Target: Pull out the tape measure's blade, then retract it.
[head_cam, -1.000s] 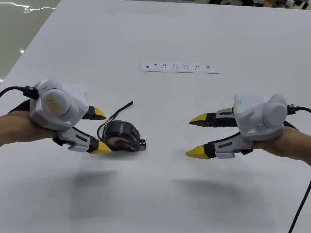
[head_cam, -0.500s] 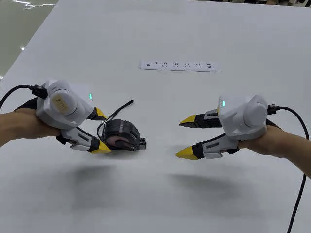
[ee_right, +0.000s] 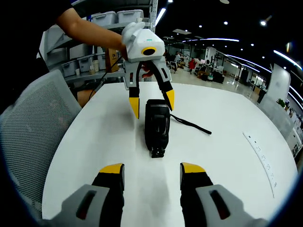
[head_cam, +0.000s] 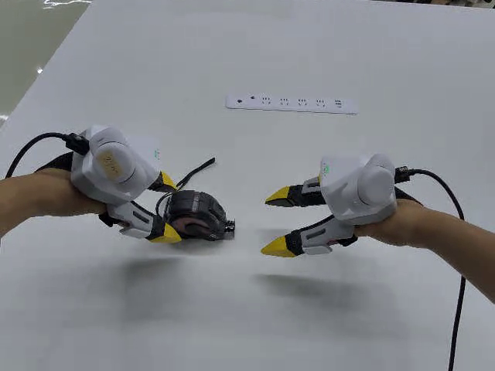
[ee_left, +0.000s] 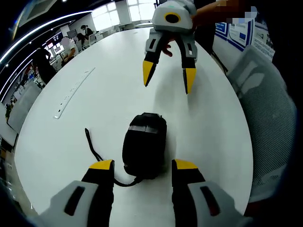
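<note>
- In the head view, you are working at the opening step: the tape measure [head_cam: 197, 216] is lying on the white tabletop [head_cam: 255, 46] with its blade fully wound in; your left gripper [head_cam: 167, 208] is straddling the rear of the case with its jaws spread and not clamping it; your right gripper [head_cam: 276, 221] is hanging wide open and holding nothing, near the blade hook [head_cam: 229, 226] but clear of it; a power strip [head_cam: 292, 103] is lying well apart, farther up the tabletop.
- In the left gripper view, the two yellow tips of the left gripper [ee_left: 144, 165] are sitting either side of the black tape measure [ee_left: 144, 144], with a sliver of tabletop showing on each flank, so I am judging the case as not yet pinned; its strap [ee_left: 92, 146] is trailing off to one side; the right gripper [ee_left: 168, 78] is facing you from beyond, jaws parted.
- In the right gripper view, the right gripper [ee_right: 152, 169] is pointing straight at the blade hook [ee_right: 157, 152], jaws apart with bare tabletop between them; the left gripper [ee_right: 152, 103] is bracketing the far end of the tape measure [ee_right: 156, 124].
- Next, you are probably needing to close the left jaws firmly on the case, then bring the right tips onto the small hook and pinch it before drawing away; the hook is small, so aim matters.
</note>
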